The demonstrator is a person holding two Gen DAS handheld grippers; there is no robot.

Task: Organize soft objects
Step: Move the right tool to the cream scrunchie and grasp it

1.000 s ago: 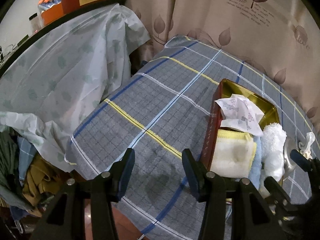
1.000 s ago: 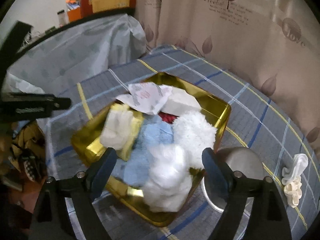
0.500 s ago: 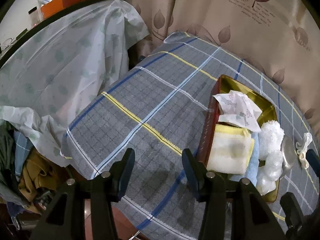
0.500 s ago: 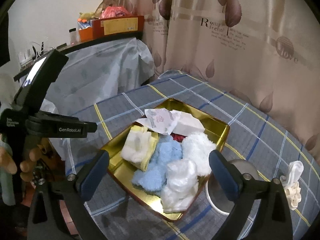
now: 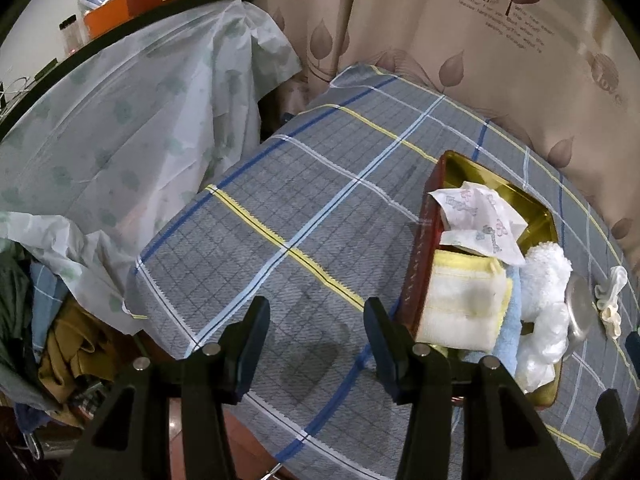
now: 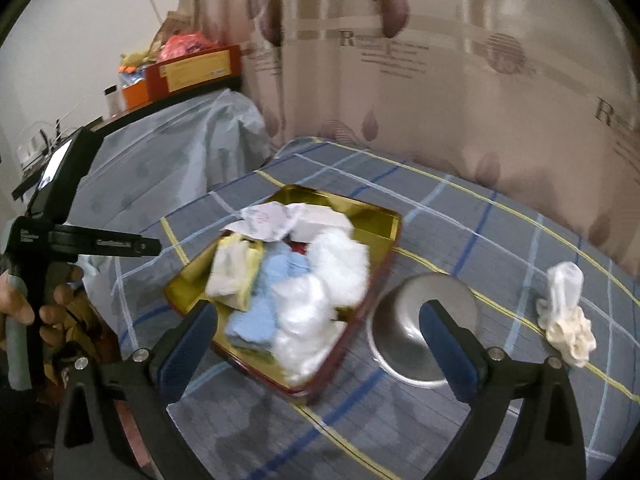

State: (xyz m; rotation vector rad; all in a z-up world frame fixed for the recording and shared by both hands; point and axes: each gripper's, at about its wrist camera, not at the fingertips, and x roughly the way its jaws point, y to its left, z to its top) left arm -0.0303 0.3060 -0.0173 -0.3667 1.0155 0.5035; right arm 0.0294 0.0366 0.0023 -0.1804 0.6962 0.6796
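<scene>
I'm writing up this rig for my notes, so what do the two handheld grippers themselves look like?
Both are black handheld frames with two angled arms and silver bolt heads. The left gripper and right gripper each carry dark blue pads on their jaws. From the right wrist view, the left unit's black body has small white lettering, too small to read, and a lit screen on top. No cables or sleeves show.

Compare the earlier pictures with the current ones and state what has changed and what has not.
The right gripper has drawn back and up from the gold tin tray. Its jaws have just been opening and hold nothing; the crinkly white plastic bundle lies in the tray. The left gripper stays open over the grey checked tablecloth. The steel bowl and cream fabric piece have not moved.
</scene>
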